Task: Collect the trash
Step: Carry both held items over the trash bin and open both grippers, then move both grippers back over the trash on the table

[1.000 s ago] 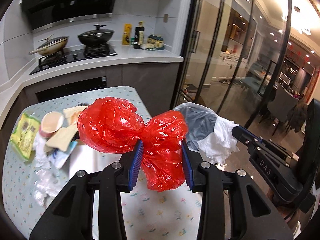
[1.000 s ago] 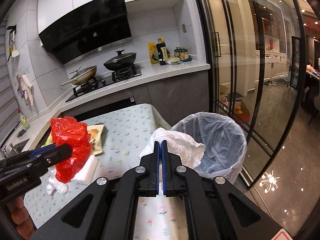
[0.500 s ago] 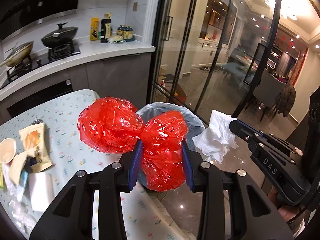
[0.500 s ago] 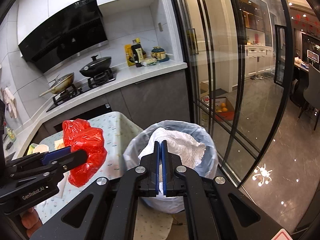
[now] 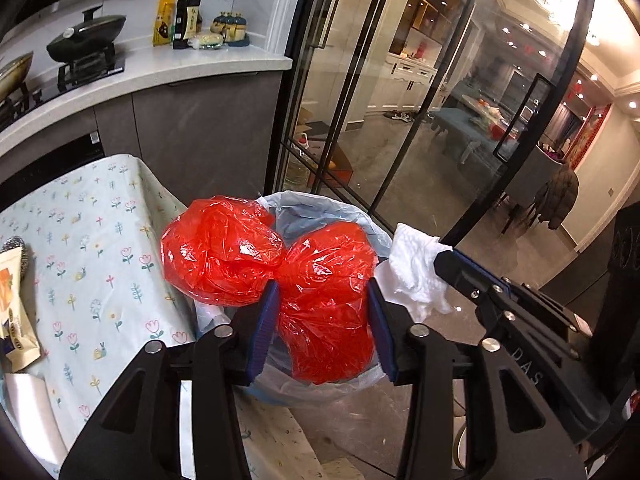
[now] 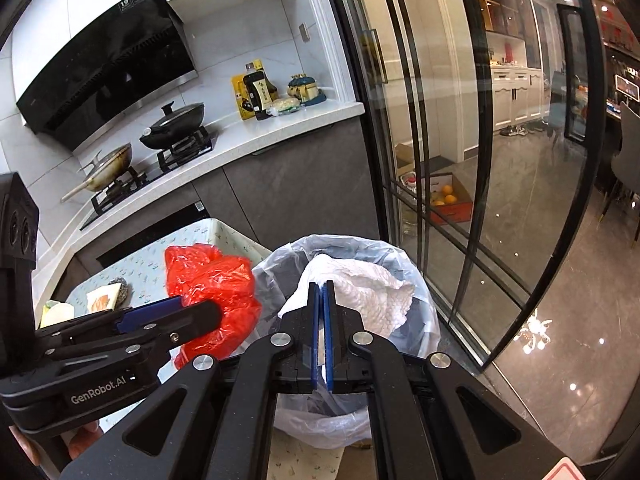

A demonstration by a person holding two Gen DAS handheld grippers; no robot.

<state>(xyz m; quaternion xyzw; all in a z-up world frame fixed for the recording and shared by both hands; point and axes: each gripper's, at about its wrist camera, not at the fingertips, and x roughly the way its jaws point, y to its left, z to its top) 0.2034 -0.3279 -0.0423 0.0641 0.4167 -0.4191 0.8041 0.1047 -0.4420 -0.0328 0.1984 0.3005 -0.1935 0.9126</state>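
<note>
Red crinkly plastic bag [image 5: 276,268], light and slippery, sits pinched at its waist in the left gripper [image 5: 322,320] over the lined trash bin [image 6: 360,248]; right gripper [image 6: 320,336] jaws clamp soft white paper towel [image 6: 368,292] above it.

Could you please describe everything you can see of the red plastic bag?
The crumpled, glossy red plastic bag looks thin and translucent, bunched into two puffy lobes. The left gripper is shut on its right lobe, holding it in the air over the rim of the bin lined with a pale plastic liner, beside the table edge.
</note>
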